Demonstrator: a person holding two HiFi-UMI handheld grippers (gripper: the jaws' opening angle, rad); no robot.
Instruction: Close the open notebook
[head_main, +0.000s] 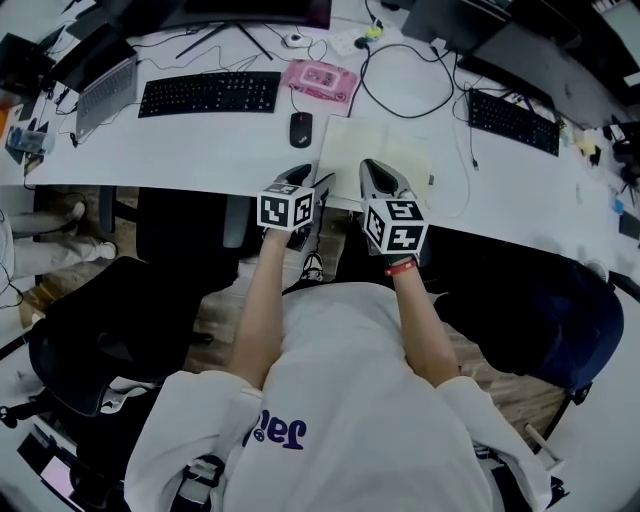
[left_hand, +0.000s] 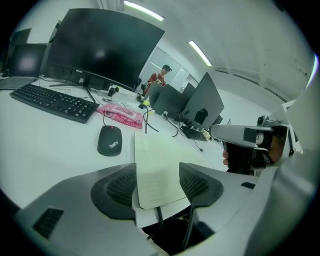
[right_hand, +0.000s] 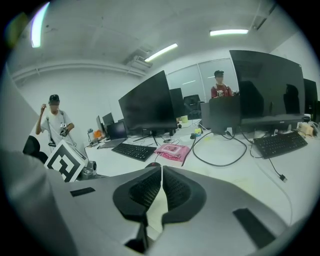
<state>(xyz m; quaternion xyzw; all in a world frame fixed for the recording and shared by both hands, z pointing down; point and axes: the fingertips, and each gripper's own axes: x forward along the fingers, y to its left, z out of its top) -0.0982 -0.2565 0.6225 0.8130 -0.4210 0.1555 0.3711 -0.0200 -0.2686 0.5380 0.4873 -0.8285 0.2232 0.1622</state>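
Note:
The open notebook (head_main: 385, 140) lies with pale cream pages on the white desk (head_main: 200, 150), at its near edge in front of me. In the left gripper view its lined page (left_hand: 155, 160) runs forward between the jaws of my left gripper (left_hand: 157, 175), which stand open with neither pad pressing on it. In the head view the left gripper (head_main: 312, 185) is at the notebook's near left corner. My right gripper (head_main: 378, 175) is over the near edge, its jaws shut tip to tip (right_hand: 161, 172). A pale strip shows in the slit behind the tips; I cannot tell if a page is pinched.
A black mouse (head_main: 301, 128), a black keyboard (head_main: 210, 93) and a pink packet (head_main: 320, 78) lie left of and beyond the notebook. A looped black cable (head_main: 405, 85) and a second keyboard (head_main: 512, 120) lie to the right. Office chairs (head_main: 100, 350) flank me. Two people stand in the background.

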